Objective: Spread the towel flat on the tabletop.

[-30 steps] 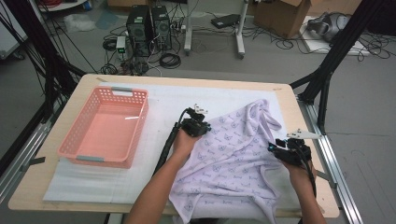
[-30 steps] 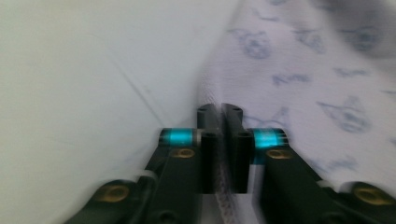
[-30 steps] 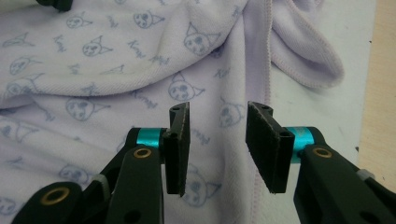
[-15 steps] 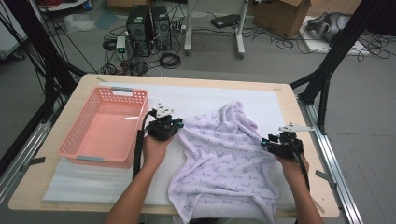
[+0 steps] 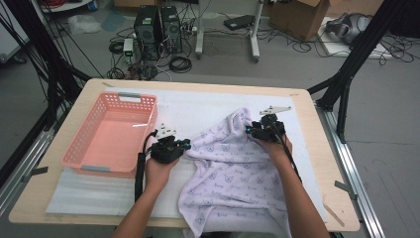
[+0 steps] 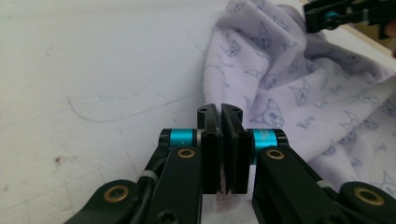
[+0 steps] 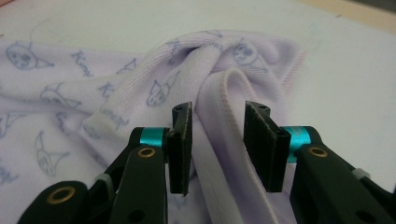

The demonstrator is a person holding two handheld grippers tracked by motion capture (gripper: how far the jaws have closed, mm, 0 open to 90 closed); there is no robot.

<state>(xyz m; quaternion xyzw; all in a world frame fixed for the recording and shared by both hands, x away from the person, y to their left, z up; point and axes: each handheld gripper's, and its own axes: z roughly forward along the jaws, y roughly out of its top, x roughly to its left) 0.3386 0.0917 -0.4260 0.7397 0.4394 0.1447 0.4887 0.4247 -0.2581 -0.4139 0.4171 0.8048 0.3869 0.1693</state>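
High view: the lilac cat-print garment [image 5: 233, 173] is hanging over the table's near edge [image 5: 99, 219], the left gripper [image 5: 171, 148] clenching its left hem beside the pink basket [image 5: 111, 134]. Farther off, the right gripper [image 5: 262, 130] is straddling a bunched seam, jaws apart and just now closing, with bare white mat [image 5: 198, 106] lying open beyond.

A pale lilac cloth [image 5: 233, 168] printed with small blue-grey cat faces is seen beside a salmon-pink basket [image 5: 111, 136] on a white mat [image 5: 198, 106] over a light wooden desk [image 5: 322, 148].
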